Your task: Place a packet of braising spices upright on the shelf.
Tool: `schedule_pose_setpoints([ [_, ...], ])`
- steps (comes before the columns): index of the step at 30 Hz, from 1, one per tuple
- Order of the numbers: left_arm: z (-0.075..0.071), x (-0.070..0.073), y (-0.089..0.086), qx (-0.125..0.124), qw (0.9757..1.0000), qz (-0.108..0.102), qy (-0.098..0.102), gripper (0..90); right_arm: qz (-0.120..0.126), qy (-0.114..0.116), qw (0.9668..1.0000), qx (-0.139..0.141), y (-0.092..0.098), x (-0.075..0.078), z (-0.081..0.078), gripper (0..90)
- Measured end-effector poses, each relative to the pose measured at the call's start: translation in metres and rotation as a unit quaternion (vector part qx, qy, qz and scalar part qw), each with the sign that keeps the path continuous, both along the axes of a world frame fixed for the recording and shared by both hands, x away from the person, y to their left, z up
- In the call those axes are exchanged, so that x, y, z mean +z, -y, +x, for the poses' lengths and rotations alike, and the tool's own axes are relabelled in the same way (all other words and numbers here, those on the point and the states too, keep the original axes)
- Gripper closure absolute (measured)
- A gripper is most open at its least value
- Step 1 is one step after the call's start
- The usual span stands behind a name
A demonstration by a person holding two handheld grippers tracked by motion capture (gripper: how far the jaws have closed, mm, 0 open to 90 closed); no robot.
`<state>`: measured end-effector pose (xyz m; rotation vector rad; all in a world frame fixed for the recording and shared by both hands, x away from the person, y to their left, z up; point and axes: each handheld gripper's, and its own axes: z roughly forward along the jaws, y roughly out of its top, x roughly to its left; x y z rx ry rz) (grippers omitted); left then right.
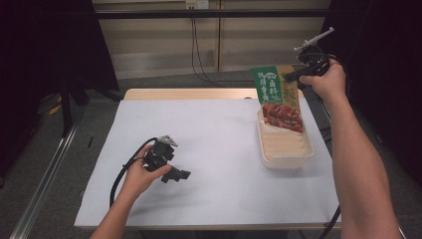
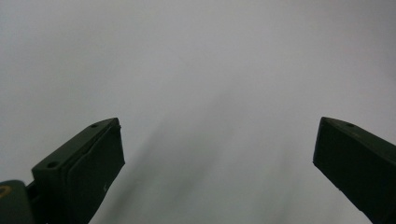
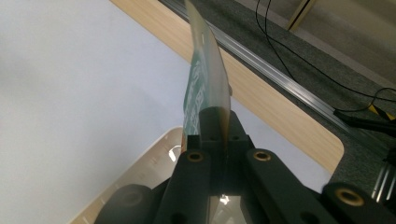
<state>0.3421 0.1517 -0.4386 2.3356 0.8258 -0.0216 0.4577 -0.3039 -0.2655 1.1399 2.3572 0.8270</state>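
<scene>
A flat food packet point(image 1: 278, 95), green and tan with a picture of red meat, hangs upright over the far end of a cream ribbed tray point(image 1: 284, 149). My right gripper point(image 1: 293, 76) is shut on the packet's upper right edge, above the table's far right corner. In the right gripper view the jaws pinch the thin packet point(image 3: 203, 88), and the tray's rim point(image 3: 154, 154) lies below. My left gripper point(image 1: 180, 175) rests low on the white sheet at the near left. Its jaws stand open over bare white sheet, with one fingertip point(image 2: 95, 158) at the left of the left gripper view.
A white sheet point(image 1: 209, 144) covers the table, with a wooden strip point(image 1: 189, 93) bare along the far edge. Black cables trail from both grippers. Dark drapes stand at both sides, and a metal rail point(image 1: 45, 174) runs along the floor at the left.
</scene>
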Motion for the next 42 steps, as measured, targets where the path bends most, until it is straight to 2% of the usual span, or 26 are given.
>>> schedule_pose_setpoints([
  [4,0.0,0.0,0.0,0.007,1.0,-0.006,-0.001,1.6,-0.004,0.001,1.0,0.0,-0.001,0.0,0.0,90.0],
  [7,0.0,0.0,0.0,0.004,1.0,-0.003,0.001,1.6,-0.009,0.002,1.0,0.004,-0.001,-0.002,0.001,90.0],
  [12,-0.001,0.0,0.001,0.008,1.0,-0.006,-0.001,1.6,-0.004,0.004,0.9999,0.01,-0.005,0.0,0.003,90.0],
  [13,0.0,0.0,0.0,-0.001,1.0,0.001,0.001,1.6,-0.001,0.006,0.9999,0.009,-0.006,0.0,0.003,90.0],
  [16,0.001,0.0,0.0,0.002,1.0,0.002,0.002,1.6,0.011,0.008,0.9999,0.01,-0.009,0.002,0.003,90.0],
  [21,0.0,-0.001,0.001,0.005,1.0,0.002,-0.002,1.6,0.009,0.014,0.9997,0.021,-0.009,-0.003,0.005,90.0],
  [24,0.0,-0.001,0.0,0.004,1.0,0.003,-0.001,1.6,0.006,0.017,0.9995,0.025,-0.004,-0.008,0.006,90.0],
  [27,-0.001,-0.001,-0.001,0.006,1.0,0.003,0.001,1.6,0.019,0.013,0.9996,0.015,0.005,-0.011,0.004,90.0],
  [30,-0.001,-0.001,0.0,0.006,1.0,0.004,0.002,1.6,0.015,0.004,0.9999,0.003,0.012,-0.015,0.0,90.0],
  [33,-0.002,-0.001,0.0,0.003,1.0,0.003,0.001,1.7,0.01,0.004,0.9999,0.004,0.018,-0.017,-0.002,90.0],
  [42,-0.002,-0.001,0.001,0.003,1.0,0.004,0.0,1.8,0.02,0.003,0.9997,-0.012,0.031,-0.025,-0.016,90.0],
])
